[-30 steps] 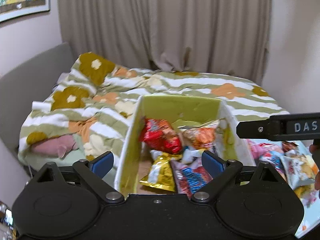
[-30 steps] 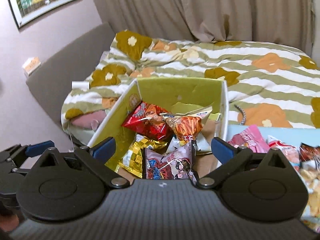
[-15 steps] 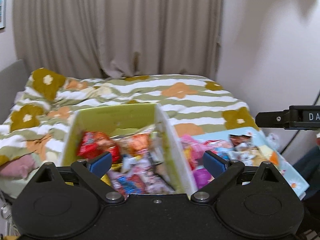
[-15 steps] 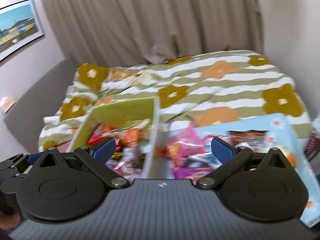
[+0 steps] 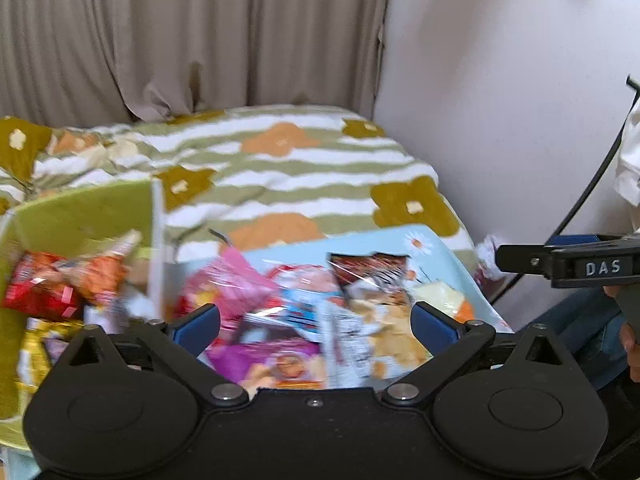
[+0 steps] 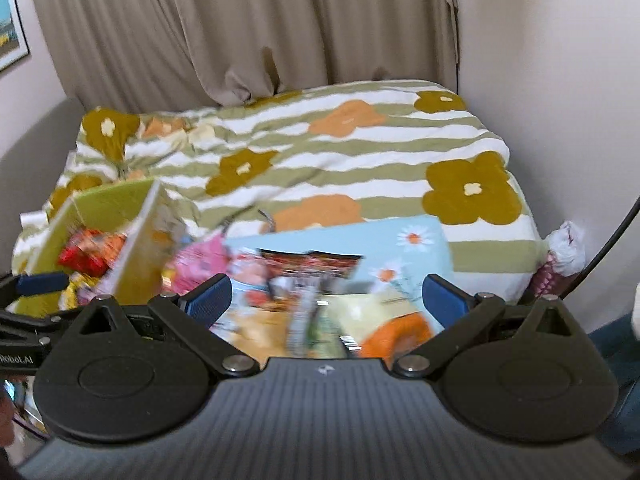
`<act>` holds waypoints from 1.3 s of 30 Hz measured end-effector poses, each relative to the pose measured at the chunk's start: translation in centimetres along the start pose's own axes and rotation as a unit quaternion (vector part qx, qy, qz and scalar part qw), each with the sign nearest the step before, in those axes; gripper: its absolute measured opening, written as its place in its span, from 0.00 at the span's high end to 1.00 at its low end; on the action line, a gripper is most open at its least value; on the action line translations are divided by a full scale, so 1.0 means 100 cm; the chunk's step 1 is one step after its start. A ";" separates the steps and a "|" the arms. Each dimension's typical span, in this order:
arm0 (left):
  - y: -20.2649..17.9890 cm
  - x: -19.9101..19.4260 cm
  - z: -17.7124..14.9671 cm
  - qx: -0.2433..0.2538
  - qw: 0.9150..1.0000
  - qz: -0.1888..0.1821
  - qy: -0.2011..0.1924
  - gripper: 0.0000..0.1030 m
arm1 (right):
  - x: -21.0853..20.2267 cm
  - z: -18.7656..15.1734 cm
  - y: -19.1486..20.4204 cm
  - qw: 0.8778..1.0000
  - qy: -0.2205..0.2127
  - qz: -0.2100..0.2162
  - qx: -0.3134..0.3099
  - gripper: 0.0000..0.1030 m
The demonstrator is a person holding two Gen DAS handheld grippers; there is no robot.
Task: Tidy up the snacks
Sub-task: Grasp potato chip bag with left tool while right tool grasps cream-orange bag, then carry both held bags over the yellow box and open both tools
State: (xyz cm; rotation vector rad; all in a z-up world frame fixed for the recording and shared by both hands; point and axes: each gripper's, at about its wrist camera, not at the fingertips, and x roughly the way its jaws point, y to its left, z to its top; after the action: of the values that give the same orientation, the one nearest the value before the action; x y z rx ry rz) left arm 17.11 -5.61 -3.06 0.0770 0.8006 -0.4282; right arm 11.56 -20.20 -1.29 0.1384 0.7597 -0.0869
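Observation:
A green box (image 5: 80, 216) at the left holds several snack packs, among them a red one (image 5: 36, 292). To its right a light-blue daisy mat (image 5: 440, 248) lies on the bed and carries a loose pile: a pink pack (image 5: 232, 284), a dark brown pack (image 5: 368, 268) and others, blurred. My left gripper (image 5: 316, 322) hovers above this pile, its jaws opening wide with nothing between them. My right gripper (image 6: 326, 298) is open and empty over the same mat (image 6: 400, 240), above the dark pack (image 6: 312, 264) and an orange pack (image 6: 400, 332). The box (image 6: 108, 204) lies to its left.
The bed carries a green-and-white striped blanket (image 6: 320, 152) with flowers. Beige curtains (image 6: 240, 28) hang behind it, and a white wall (image 5: 500, 100) closes the right side. A black cable (image 5: 592, 184) hangs at the right. A hand (image 5: 632, 340) shows at the right edge.
Both views have swung to the right, from the green box to the snack pile on the blue mat. Both grippers stay empty. The left jaws stand a little wider.

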 end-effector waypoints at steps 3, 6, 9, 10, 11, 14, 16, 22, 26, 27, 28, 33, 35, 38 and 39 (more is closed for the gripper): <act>-0.020 0.027 0.001 -0.013 1.000 0.001 0.024 0.00 | 0.017 -0.001 -0.019 1.000 0.016 0.007 -0.025 0.00; -0.033 0.050 0.001 -0.030 0.998 0.011 0.046 0.00 | 0.039 -0.002 -0.040 0.998 0.035 0.032 -0.041 0.00; -0.039 0.071 -0.001 -0.045 0.996 0.025 0.066 0.00 | 0.064 -0.003 -0.057 0.995 0.058 0.063 -0.053 0.00; -0.041 0.076 -0.001 -0.051 0.996 0.028 0.071 0.00 | 0.073 -0.004 -0.062 0.993 0.067 0.076 -0.057 0.00; -0.042 0.082 -0.001 -0.057 0.995 0.032 0.076 0.00 | 0.081 -0.004 -0.065 0.992 0.074 0.086 -0.059 0.00; -0.043 0.098 -0.003 -0.071 0.992 0.043 0.091 0.00 | 0.103 -0.005 -0.073 0.987 0.098 0.114 -0.063 0.00; -0.042 0.105 -0.005 -0.076 0.991 0.047 0.099 0.00 | 0.115 -0.006 -0.075 0.983 0.109 0.130 -0.072 0.00; -0.041 0.121 -0.014 -0.098 0.988 0.032 0.117 0.00 | 0.145 -0.012 -0.077 0.973 0.135 0.157 -0.100 0.00; -0.046 0.124 -0.017 -0.080 0.989 0.036 0.116 0.04 | 0.158 -0.014 -0.079 0.968 0.152 0.172 -0.104 0.00; -0.045 0.124 -0.017 -0.078 0.990 0.033 0.115 0.07 | 0.161 -0.013 -0.079 0.966 0.156 0.176 -0.104 0.00; -0.046 0.124 -0.018 -0.078 0.990 0.029 0.114 0.11 | 0.165 -0.014 -0.078 0.964 0.162 0.181 -0.107 0.00; -0.047 0.121 -0.018 -0.067 0.991 0.036 0.111 0.17 | 0.178 -0.018 -0.079 0.957 0.186 0.199 -0.103 0.00; -0.047 0.120 -0.018 -0.070 0.991 0.035 0.111 0.17 | 0.181 -0.019 -0.079 0.955 0.192 0.204 -0.097 0.00; -0.046 0.115 -0.017 -0.081 0.990 0.032 0.107 0.17 | 0.185 -0.022 -0.080 0.953 0.201 0.210 -0.086 0.00; -0.047 0.113 -0.017 -0.082 0.990 0.033 0.106 0.17 | 0.186 -0.022 -0.080 0.952 0.204 0.212 -0.083 0.00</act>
State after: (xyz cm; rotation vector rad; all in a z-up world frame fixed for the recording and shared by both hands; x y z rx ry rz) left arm 21.06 -13.34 -11.86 -0.0055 1.0371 -0.2933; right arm 22.44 -28.32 -16.50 0.1590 1.1298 0.4263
